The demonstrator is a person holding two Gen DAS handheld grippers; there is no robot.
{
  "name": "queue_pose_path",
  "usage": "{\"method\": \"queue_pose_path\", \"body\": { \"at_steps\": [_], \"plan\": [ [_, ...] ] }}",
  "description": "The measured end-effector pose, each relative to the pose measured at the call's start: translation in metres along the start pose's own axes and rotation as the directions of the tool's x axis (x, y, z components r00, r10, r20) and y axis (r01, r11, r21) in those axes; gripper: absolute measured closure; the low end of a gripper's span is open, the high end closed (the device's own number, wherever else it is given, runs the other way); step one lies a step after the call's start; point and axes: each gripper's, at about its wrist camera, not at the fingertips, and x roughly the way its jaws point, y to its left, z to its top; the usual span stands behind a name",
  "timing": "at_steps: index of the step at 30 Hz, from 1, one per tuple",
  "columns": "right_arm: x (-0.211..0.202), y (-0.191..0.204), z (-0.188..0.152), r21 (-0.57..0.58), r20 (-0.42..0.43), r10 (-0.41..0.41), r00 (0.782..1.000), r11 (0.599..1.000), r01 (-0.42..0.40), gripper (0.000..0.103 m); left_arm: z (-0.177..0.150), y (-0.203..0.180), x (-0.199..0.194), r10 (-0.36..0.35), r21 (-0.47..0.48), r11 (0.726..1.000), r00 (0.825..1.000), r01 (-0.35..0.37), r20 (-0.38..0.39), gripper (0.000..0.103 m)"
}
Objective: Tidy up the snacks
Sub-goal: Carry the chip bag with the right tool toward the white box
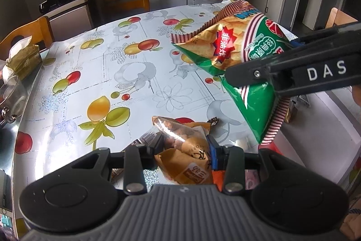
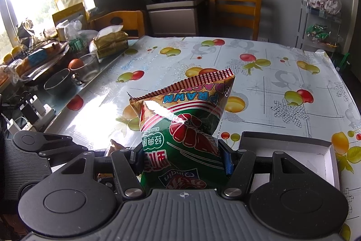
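Fruit pictures cover the shiny cloth on the table [image 1: 94,73], and both snack bags are held up over it.

Close to the left camera, the left gripper [image 1: 186,151] squeezes a small orange snack pack [image 1: 180,150] between its two fingers. That pack is crinkly and shiny, and its long side points away from the camera, over the table. Only this view shows it well. The right camera catches just a brown corner of it low on the left.

A bit farther off in the left view, the right gripper [image 2: 182,158] comes in from the right side with its jaws partly open, pinching a green prawn cracker bag [image 2: 182,128]. Seen from there, the bag hangs slanted in the air. In the right view it stands tall with its red striped end up and far from the camera, and the words look upside down.

Only the right view shows a white box [image 2: 325,150] lying on the table just right of the bag, and bowls by the window.
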Motion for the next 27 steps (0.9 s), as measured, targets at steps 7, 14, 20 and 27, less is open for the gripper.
{"method": "queue_pose_path", "body": {
  "at_steps": [7,14,20,27],
  "plan": [
    [-0.004,-0.006,-0.001,0.008,0.003,-0.006,1.000,1.000,0.006,0.042,0.003,-0.007,0.000,-0.006,0.014,1.000,1.000,0.006,0.007,0.065],
    [-0.008,-0.014,-0.004,0.025,0.004,-0.021,1.000,0.999,0.021,0.042,0.009,-0.015,0.003,-0.023,0.029,0.999,1.000,0.022,0.015,0.065],
    [-0.012,-0.029,-0.007,0.048,0.007,-0.048,0.999,0.998,0.048,0.041,0.017,-0.027,0.007,-0.051,0.053,0.997,0.999,0.049,0.019,0.065],
    [-0.017,-0.043,-0.012,0.071,0.008,-0.075,0.997,0.995,0.074,0.041,0.024,-0.040,0.012,-0.076,0.074,0.994,0.997,0.074,0.023,0.065]
  ]
}}
